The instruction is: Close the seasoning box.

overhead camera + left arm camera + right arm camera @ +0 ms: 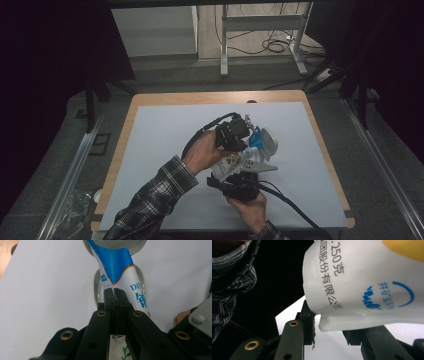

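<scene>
Pinched shut on the torn top edge of the white-and-blue pouch (120,270), left tongs (116,296) tilt it over the bowl (269,141) on the desk while right tongs (329,322) clamp its base: pouring in hand, next likely tipping further.

Bowl (98,287) sits just beyond the left gripper's fingertips (109,296), blocking passage ahead. White mat (165,145) lies bare to the left of both grippers. Pouch (362,282) occupies the gap between the right gripper's fingers (308,320).
</scene>
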{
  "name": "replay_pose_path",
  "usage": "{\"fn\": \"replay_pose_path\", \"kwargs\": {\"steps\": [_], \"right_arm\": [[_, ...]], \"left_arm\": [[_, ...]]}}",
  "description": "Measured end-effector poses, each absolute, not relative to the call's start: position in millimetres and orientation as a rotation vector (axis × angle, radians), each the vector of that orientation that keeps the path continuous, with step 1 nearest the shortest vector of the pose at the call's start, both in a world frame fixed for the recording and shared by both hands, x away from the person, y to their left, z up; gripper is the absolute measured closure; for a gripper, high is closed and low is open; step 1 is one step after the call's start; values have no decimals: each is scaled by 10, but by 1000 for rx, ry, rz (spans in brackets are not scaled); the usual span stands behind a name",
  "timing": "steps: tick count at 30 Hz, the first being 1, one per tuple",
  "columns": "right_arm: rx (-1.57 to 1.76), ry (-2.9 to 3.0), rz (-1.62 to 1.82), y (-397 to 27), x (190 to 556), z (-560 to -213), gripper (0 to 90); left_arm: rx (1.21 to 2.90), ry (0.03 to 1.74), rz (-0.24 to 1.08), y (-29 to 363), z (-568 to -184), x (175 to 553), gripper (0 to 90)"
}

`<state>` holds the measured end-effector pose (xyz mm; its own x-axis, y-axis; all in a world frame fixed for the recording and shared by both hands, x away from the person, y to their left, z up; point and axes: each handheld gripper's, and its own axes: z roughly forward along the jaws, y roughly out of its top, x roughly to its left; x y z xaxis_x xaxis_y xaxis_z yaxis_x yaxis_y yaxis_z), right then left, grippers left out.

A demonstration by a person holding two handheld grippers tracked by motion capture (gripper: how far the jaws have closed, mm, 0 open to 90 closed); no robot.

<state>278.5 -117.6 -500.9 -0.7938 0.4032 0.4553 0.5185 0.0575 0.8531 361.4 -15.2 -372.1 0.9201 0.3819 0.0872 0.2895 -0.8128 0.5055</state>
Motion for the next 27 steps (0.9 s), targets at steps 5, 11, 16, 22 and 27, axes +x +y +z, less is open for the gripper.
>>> {"fn": "replay_pose_path", "kwargs": {"steps": [5,11,16,22,27], "right_arm": [[-954,-2220,-1868,-1171,2788,-5006,654],[-951,-2221,-1871,-1170,2790,-5004,654],[-950,-2222,-1874,-1170,2790,-5004,655],[-954,-2224,-1874,-1173,2790,-5005,675],[-952,-2217,-1886,-1173,2785,-4998,710]], "left_arm": [[2581,485,254,-144,-3726,3613,900],[2585,487,258,-150,-3724,3611,900],[2582,490,258,-153,-3727,3610,900],[2582,489,257,-158,-3728,3607,900],[2584,490,253,-159,-3734,3610,900]]}}
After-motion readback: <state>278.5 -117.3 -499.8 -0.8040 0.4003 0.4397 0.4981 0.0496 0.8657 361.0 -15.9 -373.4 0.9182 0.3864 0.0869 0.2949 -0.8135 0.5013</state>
